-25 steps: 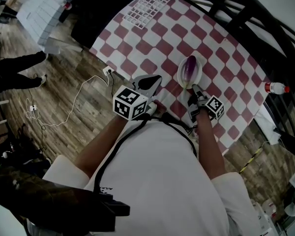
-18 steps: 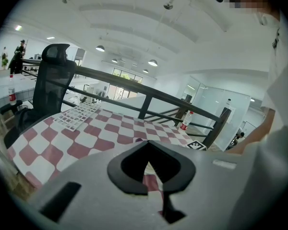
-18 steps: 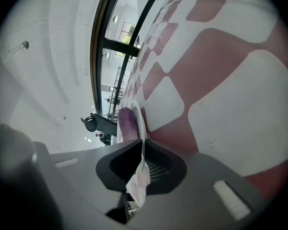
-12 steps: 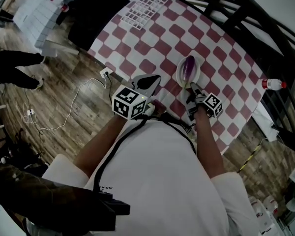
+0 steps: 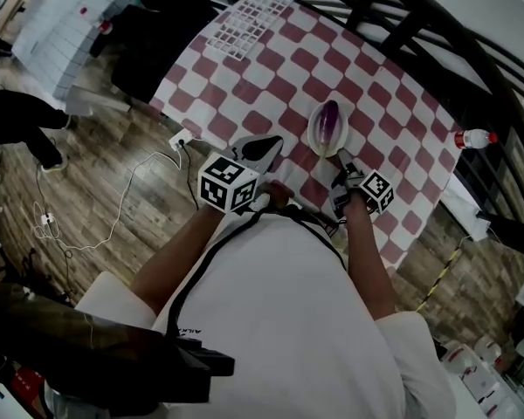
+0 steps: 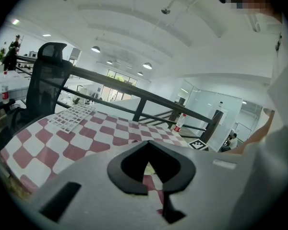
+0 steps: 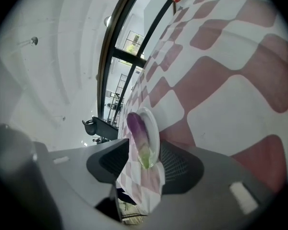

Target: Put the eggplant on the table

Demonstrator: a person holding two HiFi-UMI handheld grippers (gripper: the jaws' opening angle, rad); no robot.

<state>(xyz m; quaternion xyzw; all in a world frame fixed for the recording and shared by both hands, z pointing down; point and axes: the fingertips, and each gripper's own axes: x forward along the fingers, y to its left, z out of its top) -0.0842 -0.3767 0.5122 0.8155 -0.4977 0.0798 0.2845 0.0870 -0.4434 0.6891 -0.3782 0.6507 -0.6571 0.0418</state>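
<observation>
Right gripper (image 5: 342,160) jaws just opened wide; near rim of white plate (image 5: 314,138) sits between them, unclamped. Checkered table (image 5: 271,68): left gripper (image 5: 260,147) over near edge, jaws together, empty. Eggplant (image 5: 330,122) lies on plate, green stem end toward right gripper.

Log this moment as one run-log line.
right claw: open, jaws just been opening, gripping nothing | left claw: shut, empty | eggplant: lying on plate on table, ahead of right claw

White rack (image 5: 243,11) and red-capped bottle (image 5: 474,138) lie well apart.
</observation>
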